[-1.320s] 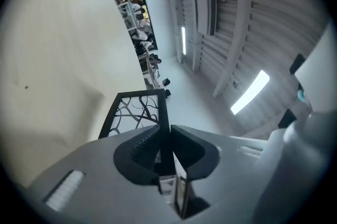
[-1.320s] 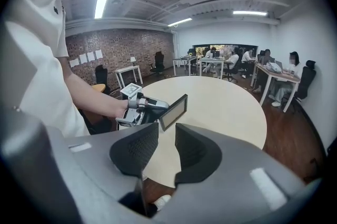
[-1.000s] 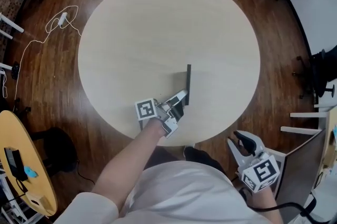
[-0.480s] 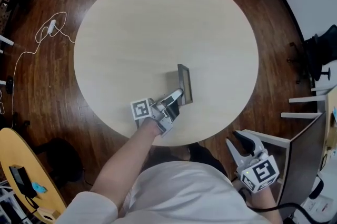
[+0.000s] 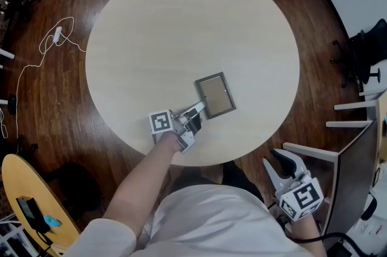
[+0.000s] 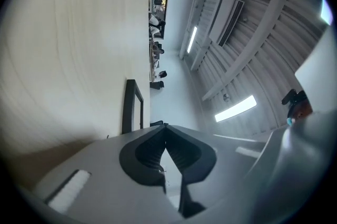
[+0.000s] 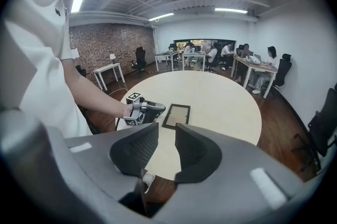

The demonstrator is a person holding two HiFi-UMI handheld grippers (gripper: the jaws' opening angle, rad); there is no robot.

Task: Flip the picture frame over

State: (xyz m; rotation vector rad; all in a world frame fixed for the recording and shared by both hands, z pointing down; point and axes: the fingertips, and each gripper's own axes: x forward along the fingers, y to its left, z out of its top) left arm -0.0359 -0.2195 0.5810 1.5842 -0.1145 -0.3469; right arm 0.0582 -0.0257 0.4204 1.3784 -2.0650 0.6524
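Observation:
The dark-framed picture frame (image 5: 214,95) lies flat on the round pale table (image 5: 181,26), near the front edge, its light panel facing up. My left gripper (image 5: 199,109) sits just at the frame's near left corner with its jaws shut and nothing between them. In the left gripper view the frame (image 6: 131,107) shows edge-on just beyond the closed fingertips (image 6: 165,125). My right gripper (image 5: 279,166) hangs off the table at the lower right, open and empty. The right gripper view shows the frame (image 7: 176,115) and the left gripper (image 7: 150,108) beyond its own parted jaws (image 7: 166,130).
White cables (image 5: 57,32) lie on the dark wood floor left of the table. A yellow-topped table (image 5: 24,189) is at the lower left, a dark partition (image 5: 351,177) at the lower right. People sit at desks (image 7: 253,67) in the background.
The frame stood on its edge, then tipped over to the right and now lies flat. My left gripper let go of it and shut. The right gripper barely moved.

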